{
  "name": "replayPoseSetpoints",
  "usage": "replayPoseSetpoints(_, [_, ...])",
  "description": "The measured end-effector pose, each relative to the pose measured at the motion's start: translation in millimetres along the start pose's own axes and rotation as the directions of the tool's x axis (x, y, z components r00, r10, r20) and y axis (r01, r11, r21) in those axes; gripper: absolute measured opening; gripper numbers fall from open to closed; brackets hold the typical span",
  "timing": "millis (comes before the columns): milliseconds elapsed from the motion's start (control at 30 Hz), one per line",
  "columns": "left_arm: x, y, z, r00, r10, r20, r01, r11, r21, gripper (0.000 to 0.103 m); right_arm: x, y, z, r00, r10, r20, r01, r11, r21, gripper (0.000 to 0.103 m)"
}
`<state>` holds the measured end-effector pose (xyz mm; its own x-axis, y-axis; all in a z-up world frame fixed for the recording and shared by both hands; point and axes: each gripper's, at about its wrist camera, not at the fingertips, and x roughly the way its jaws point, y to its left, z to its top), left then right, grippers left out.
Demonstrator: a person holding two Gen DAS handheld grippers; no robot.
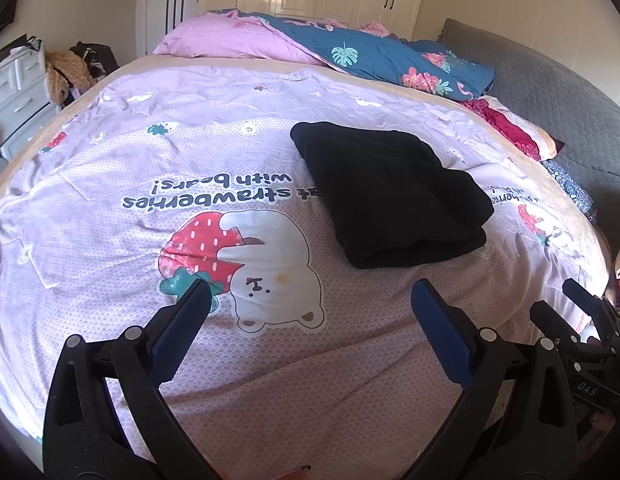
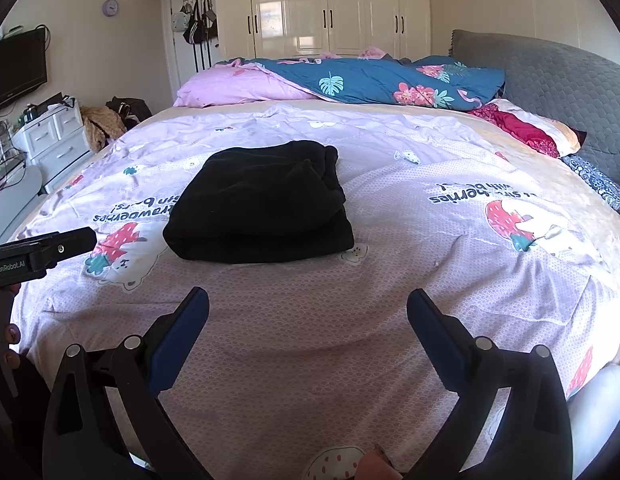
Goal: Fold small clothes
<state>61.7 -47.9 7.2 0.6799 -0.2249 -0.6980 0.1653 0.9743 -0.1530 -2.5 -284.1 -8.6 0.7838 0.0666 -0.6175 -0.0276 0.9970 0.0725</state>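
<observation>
On lilac bedspread (image 2: 390,208), mid-bed: black garment (image 2: 262,204) folded in compact stack, lying ahead of both tools. Left gripper (image 1: 310,300) wide open, empty; garment ahead-right. Right gripper (image 2: 308,304) wide open, empty; garment ahead, slightly left, seemingly nearer.

Black folded garment (image 2: 259,204), lilac strawberry-and-bear print bedspread (image 2: 390,208), blue floral quilt (image 2: 374,80)

folded black garment (image 2: 259,204) on bed (image 2: 390,280)
</observation>
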Motion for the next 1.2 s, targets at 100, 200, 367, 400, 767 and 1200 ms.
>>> replayPoseSetpoints(100, [0.1, -0.1, -0.3, 1.000, 0.000, -0.001, 0.000, 1.000, 0.003, 0.094, 0.1, -0.3, 0.1, 1.000, -0.002, -0.001, 0.002, 1.000, 0.000, 0.099])
replayPoseSetpoints(200, [-0.1, 0.1, -0.3, 1.000, 0.000, -0.001, 0.000, 1.000, 0.002, 0.094, 0.2, -0.3, 0.0, 1.000, -0.002, -0.001, 0.002, 1.000, 0.000, 0.099])
replayPoseSetpoints(367, [0.1, -0.3, -0.1, 1.000, 0.001, -0.002, -0.001, 1.000, 0.003, 0.094, 0.3, -0.6, -0.1, 1.000, -0.003, -0.003, 0.003, 1.000, 0.001, 0.099])
replayPoseSetpoints(400, [-0.3, 0.1, -0.3, 1.000, 0.002, -0.002, -0.002, 1.000, 0.003, 0.094, 0.1, -0.7, -0.4, 1.000, -0.004, -0.003, 0.004, 1.000, 0.002, 0.099])
replayPoseSetpoints(767, [-0.8, -0.5, 0.7, 1.000, 0.001, -0.003, -0.001, 1.000, 0.003, 0.094, 0.3, -0.6, -0.3, 1.000, -0.003, -0.003, 0.003, 1.000, 0.001, 0.099])
replayPoseSetpoints(1200, [2.5, 1.3, -3.2, 1.000, 0.015, -0.021, -0.014, 1.000, 0.009, 0.094, 1.2, -3.4, -0.6, 1.000, -0.003, -0.005, 0.003, 1.000, 0.008, 0.099])
